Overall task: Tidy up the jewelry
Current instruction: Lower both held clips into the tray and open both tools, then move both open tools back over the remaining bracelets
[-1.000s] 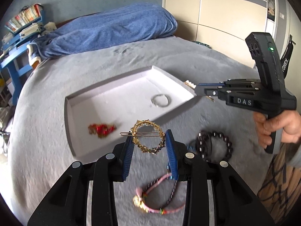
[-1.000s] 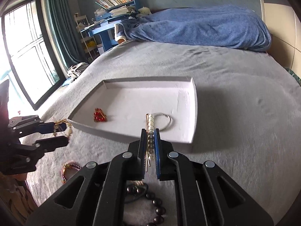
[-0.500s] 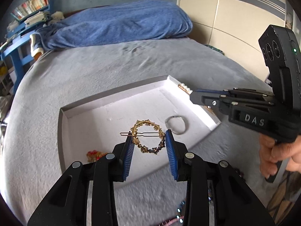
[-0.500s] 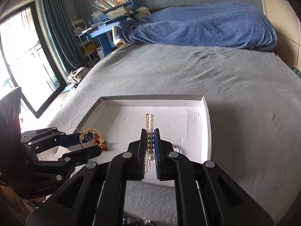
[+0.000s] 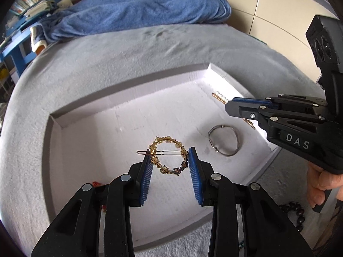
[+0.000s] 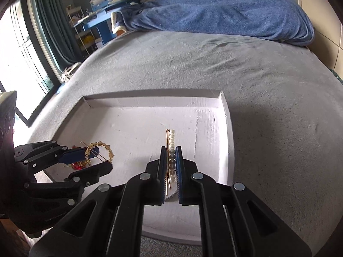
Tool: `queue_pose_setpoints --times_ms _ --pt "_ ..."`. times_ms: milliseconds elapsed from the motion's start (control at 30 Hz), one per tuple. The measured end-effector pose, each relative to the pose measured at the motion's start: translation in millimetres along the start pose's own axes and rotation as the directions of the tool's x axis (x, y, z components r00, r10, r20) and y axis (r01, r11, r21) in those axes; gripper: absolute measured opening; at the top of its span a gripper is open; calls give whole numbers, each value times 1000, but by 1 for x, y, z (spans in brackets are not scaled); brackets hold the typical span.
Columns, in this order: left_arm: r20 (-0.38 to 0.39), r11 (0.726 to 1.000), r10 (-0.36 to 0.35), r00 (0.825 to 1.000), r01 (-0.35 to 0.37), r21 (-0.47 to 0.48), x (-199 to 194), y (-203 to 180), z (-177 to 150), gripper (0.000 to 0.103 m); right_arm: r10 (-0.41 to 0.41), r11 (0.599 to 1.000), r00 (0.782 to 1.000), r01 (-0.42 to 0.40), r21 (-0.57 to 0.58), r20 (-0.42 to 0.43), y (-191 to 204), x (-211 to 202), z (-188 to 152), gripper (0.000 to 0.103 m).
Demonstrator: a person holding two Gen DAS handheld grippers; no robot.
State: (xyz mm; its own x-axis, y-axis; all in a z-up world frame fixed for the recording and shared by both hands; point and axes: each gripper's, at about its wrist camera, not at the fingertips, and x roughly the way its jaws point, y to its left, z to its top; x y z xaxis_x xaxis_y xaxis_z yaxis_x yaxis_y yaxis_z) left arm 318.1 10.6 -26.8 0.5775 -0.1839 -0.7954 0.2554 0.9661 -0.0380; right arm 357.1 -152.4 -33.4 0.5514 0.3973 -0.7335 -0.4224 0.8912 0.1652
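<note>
Holding jewelry over a shallow white tray (image 5: 120, 94) on a grey bed cover (image 5: 128, 53), two black handheld grippers with blue pads work side by side.

The left gripper (image 5: 170, 166) grasps a round gold hair clip (image 5: 168, 158) shaped like a wreath, pinched by its outer edges between the two pads. A thin gold bar crosses the wreath; in the left wrist view the bar runs level from left to right, its looped end sticking out past the left pad. The clip hangs over the middle of the tray floor. From the right wrist view the same clip (image 6: 99, 152) shows at the left, above a small red ornament (image 6: 77, 166) lying on the tray.

The right gripper (image 6: 170, 167) is clenched on a pearl hairpin (image 6: 171, 150), a straight gold pin with a row of white beads along one side. Its long axis runs along the fingers, pointing away from the camera toward the tray's far wall, with the looped tip and a few beads reaching beyond the pads. In the left wrist view this gripper (image 5: 230, 107) enters from the right, held by a hand (image 5: 321, 182), with the hairpin (image 5: 220, 97) over the tray's right side.

A silver ring-shaped bracelet (image 5: 224, 140) lies flat on the tray floor between the two grippers. Dark beads (image 5: 297, 212) rest on the cover outside the tray. A blue blanket (image 5: 139, 8) is heaped at the far end of the bed.
</note>
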Motion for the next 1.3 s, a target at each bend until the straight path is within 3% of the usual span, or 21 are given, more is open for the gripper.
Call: queue_pose_setpoints --times_ms 400,600,667,733,867,1033,1167,1300 --pt "-49 1000 5 999 -5 -1 12 -1 -7 36 -57 997 996 53 -55 -74 7 23 -9 8" --pt "-26 1000 17 1000 -17 -7 6 0 -6 59 -52 998 997 49 -49 -59 7 17 -7 11" --pt "-14 1000 14 1000 -14 -11 3 0 -4 66 -46 998 998 44 -41 -45 5 12 -5 21" --pt "7 1000 12 1000 -12 -11 -3 0 -2 72 -35 999 999 34 -29 -17 4 3 -2 39" --pt "47 1000 17 999 -16 -12 -13 -2 3 83 -19 1000 999 19 -10 36 0 -12 4 54" --pt "91 999 40 995 -38 -18 -26 -4 4 94 -18 999 996 15 29 87 -5 -30 8 83" --pt "117 997 71 991 -67 -41 -40 0 0 95 -37 998 991 30 59 128 -10 -46 8 97" --pt "150 994 80 985 -69 -83 -58 6 -3 96 -36 996 985 21 88 167 -13 -63 6 97"
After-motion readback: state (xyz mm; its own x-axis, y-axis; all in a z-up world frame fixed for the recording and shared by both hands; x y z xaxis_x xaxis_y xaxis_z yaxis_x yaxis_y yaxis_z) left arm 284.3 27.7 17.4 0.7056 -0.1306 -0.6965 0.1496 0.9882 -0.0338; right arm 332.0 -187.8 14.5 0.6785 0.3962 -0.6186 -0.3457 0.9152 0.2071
